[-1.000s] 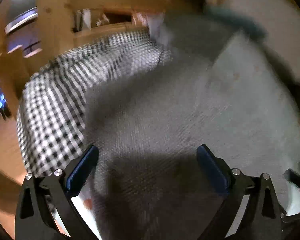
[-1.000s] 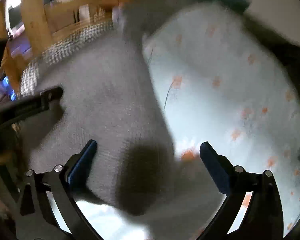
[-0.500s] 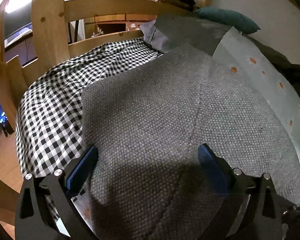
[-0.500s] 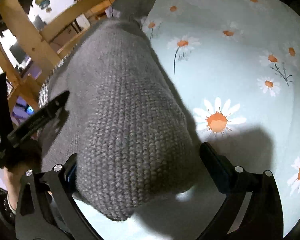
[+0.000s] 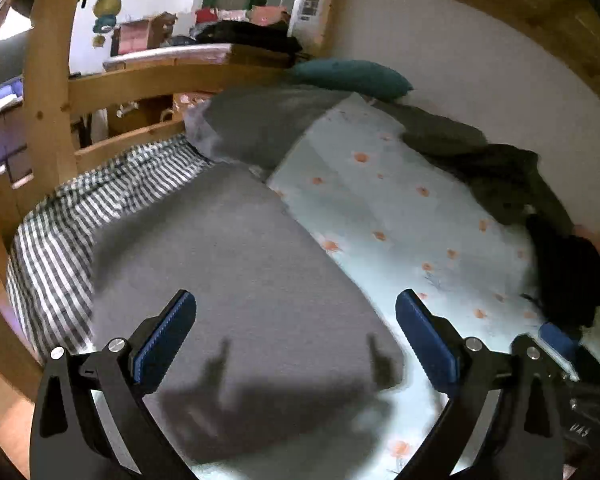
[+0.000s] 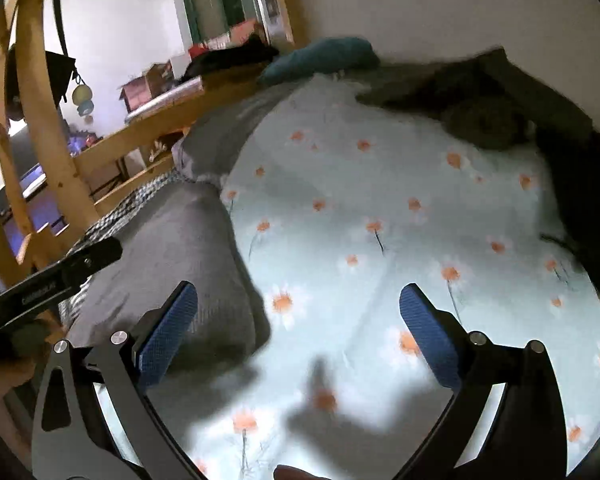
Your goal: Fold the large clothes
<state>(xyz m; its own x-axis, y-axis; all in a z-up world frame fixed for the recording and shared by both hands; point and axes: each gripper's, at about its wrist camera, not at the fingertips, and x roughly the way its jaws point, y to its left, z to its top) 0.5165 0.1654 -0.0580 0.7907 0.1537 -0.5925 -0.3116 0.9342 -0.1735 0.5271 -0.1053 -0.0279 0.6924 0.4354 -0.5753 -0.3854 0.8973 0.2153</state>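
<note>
We find the grey knit garment (image 5: 236,280) lying folded at centre-left on the floral bedspread (image 5: 400,216), apparently finished. Our left gripper (image 5: 296,336) and right gripper (image 6: 298,320) hang spread wide, empty; dark clothes (image 5: 500,176) at upper right await folding.

My left gripper (image 5: 296,334): two black, flat-plate arms with triangular cut-outs, each tipped by a blue finger pad (image 5: 165,336) with a ribbed inner face. Two round silver screw heads (image 5: 116,345) sit on each arm behind the pad. Small pale lettering marks the black body at lower right of the left wrist view, too blurred to read.

My right gripper (image 6: 299,330): same build, with black cut-out arms, paired silver screws (image 6: 477,337), and blue pads (image 6: 430,334) showing a fine cross-hatched texture. From the right wrist view, my left gripper appears side-on as a slim black bar with white lettering, illegible.
</note>
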